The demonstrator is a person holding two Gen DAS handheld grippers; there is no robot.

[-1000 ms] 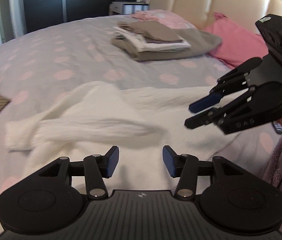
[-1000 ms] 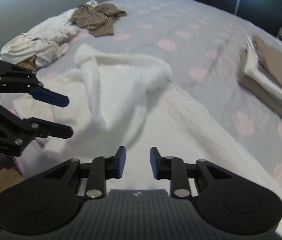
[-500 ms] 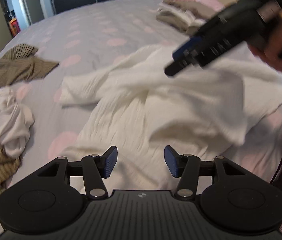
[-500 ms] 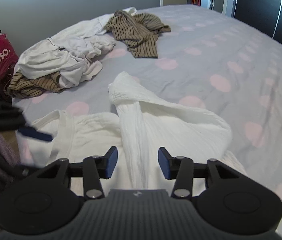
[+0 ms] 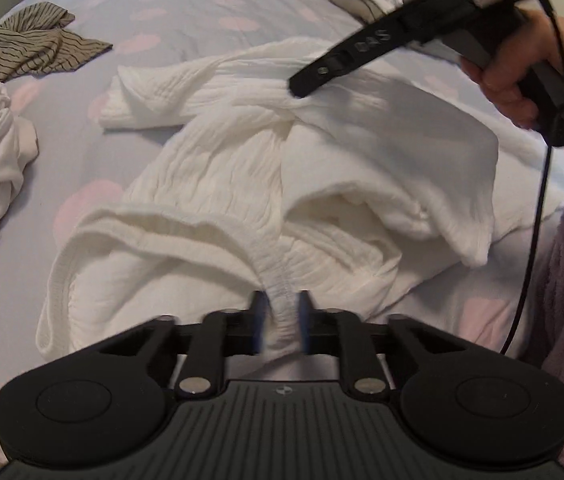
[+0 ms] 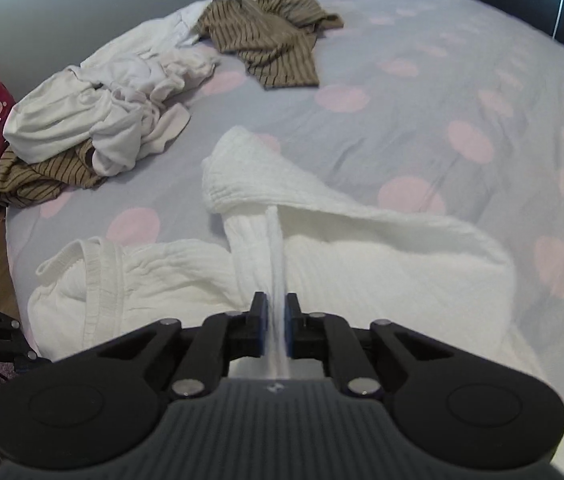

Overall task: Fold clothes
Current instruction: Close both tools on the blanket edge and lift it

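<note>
The left tongs (image 5: 280, 322) and right tongs (image 6: 276, 330) were both closing, each clamped on a bunched fold of the white garment (image 5: 302, 184), which lay rumpled across the near side of the spotted bed (image 6: 422, 80). Striped and white clothes (image 6: 130, 92) sat far left.

Soft, even daylight fills the room, with only faint shadows in the folds of the white garment (image 5: 322, 184). Both views bulge at the edges; near fabric blurs.
</note>
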